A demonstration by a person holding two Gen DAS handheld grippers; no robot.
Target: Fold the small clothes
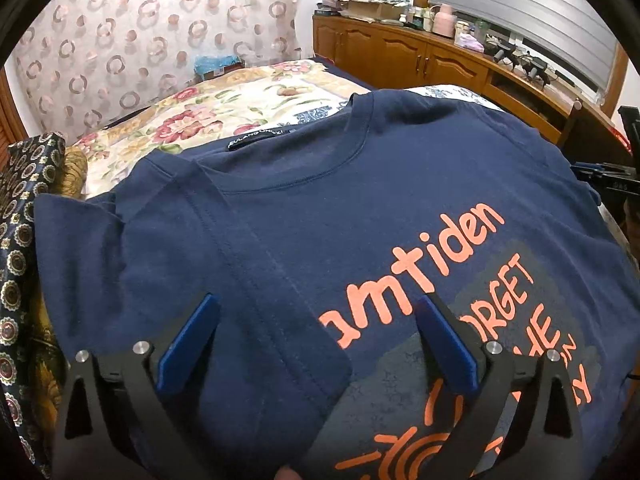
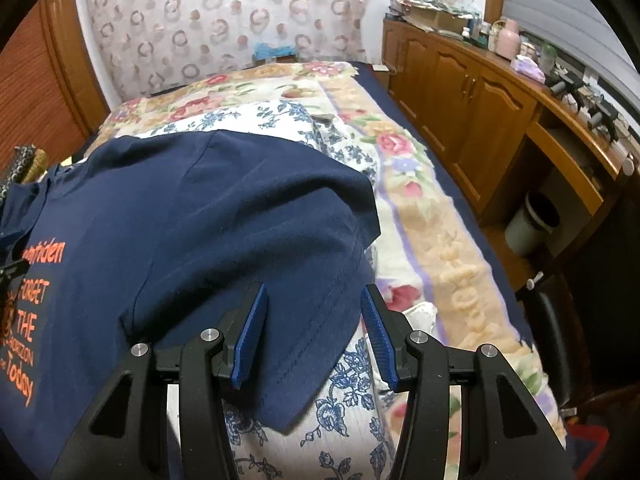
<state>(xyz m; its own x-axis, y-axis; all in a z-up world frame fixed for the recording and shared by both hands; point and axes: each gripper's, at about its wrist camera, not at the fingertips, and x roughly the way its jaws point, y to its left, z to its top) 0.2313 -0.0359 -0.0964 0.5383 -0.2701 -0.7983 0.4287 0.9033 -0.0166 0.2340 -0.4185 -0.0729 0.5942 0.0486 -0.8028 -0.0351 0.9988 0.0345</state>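
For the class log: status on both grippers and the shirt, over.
Left gripper open over sleeve folded inward. Right gripper open, straddling other sleeve's hem. Navy cotton T-shirt with orange lettering print-up on bed. Nothing obstructing.

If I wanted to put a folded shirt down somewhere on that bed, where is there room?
The flowered blanket beyond the navy T-shirt, toward the curtain, lies bare, and so does the blanket strip between the shirt and the wooden cabinets. The cabinet top is crowded with clutter.
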